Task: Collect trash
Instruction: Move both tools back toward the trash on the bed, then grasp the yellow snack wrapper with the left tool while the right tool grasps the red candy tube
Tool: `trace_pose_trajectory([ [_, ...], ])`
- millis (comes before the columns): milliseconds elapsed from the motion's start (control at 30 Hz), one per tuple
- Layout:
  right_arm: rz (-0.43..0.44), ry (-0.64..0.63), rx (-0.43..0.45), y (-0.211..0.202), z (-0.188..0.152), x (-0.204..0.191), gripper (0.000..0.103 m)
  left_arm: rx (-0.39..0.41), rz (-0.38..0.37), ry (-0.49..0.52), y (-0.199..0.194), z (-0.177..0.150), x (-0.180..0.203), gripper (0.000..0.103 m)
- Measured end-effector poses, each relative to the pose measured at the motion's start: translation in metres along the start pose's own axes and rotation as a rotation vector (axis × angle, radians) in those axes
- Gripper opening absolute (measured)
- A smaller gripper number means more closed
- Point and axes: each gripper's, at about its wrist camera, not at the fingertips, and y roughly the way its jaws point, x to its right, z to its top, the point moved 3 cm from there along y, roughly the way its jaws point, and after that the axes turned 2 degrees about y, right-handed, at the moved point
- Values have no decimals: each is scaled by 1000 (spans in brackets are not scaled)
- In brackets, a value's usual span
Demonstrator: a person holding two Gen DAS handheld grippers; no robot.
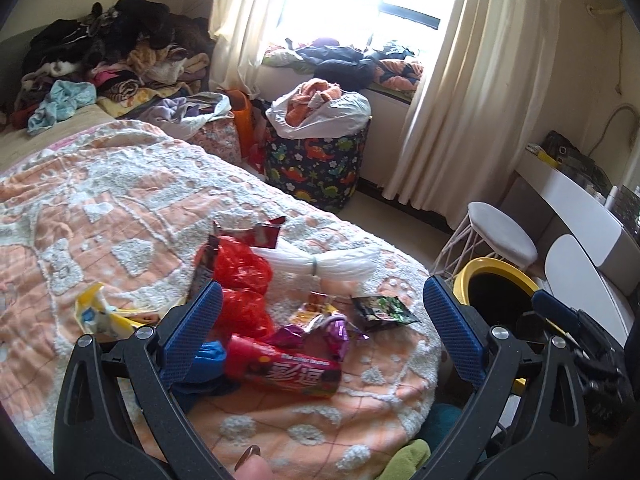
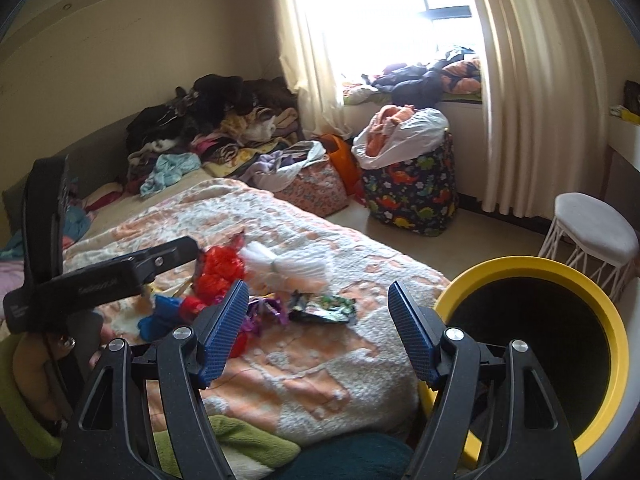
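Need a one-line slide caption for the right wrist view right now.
Open right gripper over the bed, snack wrappers and red plastic bag ahead, yellow-rimmed bin at right.

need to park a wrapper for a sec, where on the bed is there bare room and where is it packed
Bare blanket stretches left of the red plastic bag, up toward the clothes pile. A smaller free strip lies between the black-green packet and the bed's rounded corner by the yellow bin. It is crowded around the red tube, purple wrapper and white bag bundle.
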Motion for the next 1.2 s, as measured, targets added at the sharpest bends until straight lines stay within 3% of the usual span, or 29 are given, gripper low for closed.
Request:
trace_pose_trajectory([
  [433,97,-129,-71,16,-9,-57,70,11,69,-88,-8,0,-51,92],
  [867,187,-281,-219,67,-21,-104,69,14,150,-180,-12,-4,-106,92],
  [1200,193,-369,-331,109,-35,-121,58,-44,228,-279,-6,-21,-154,92],
])
